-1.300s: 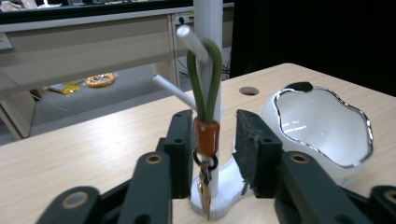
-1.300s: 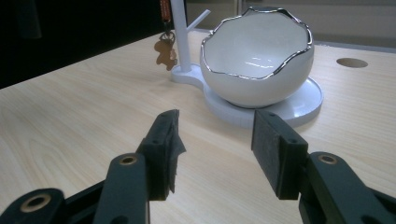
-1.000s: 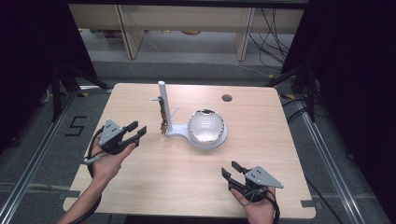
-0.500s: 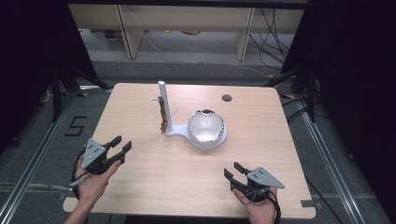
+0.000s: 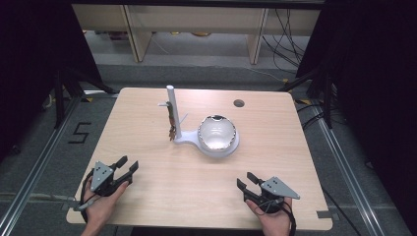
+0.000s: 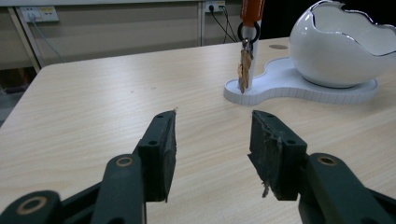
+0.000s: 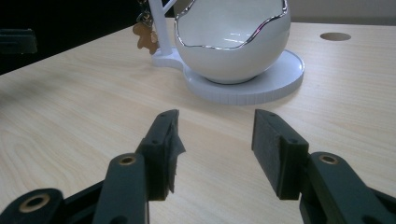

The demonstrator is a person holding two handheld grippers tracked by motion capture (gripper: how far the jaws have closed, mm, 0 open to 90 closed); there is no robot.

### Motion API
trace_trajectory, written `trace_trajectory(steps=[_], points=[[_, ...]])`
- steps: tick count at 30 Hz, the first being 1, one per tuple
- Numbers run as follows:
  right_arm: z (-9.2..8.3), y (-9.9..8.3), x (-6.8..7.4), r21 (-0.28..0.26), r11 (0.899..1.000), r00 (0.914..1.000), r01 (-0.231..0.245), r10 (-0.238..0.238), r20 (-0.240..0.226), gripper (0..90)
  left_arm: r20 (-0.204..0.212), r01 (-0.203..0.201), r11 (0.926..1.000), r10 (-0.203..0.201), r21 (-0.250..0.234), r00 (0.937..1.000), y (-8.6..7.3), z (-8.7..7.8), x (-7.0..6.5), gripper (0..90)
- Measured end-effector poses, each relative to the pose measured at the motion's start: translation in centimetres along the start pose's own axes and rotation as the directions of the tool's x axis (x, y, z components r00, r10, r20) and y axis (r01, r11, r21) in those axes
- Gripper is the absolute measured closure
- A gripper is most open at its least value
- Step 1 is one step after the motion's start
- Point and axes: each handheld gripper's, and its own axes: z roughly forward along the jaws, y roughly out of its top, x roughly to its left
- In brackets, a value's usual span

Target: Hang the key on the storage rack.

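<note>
Left gripper point(image 5: 127, 168) at near-left table point(image 5: 147, 196) edge, jaws just opening, nothing between. Right gripper point(image 5: 247, 182) near-right, jaws released, empty. Egg-shaped bowl point(image 5: 217, 133) on stand, centre.

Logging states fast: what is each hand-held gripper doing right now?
Left hand-held gripper: open, jaws just widened, nothing between them.
Right hand-held gripper: open, holding nothing.
</note>
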Motion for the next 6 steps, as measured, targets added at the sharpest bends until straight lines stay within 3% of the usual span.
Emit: trace_trajectory(steps=[6], points=[[-0.17,0.00,-0.04,0.006,1.000,0.9994,0.010,-0.010,0.032,51.2,0.003,0.026,0.9997,-0.026,0.002,0.9997,-0.09,-0.03,-0.16,48.9]])
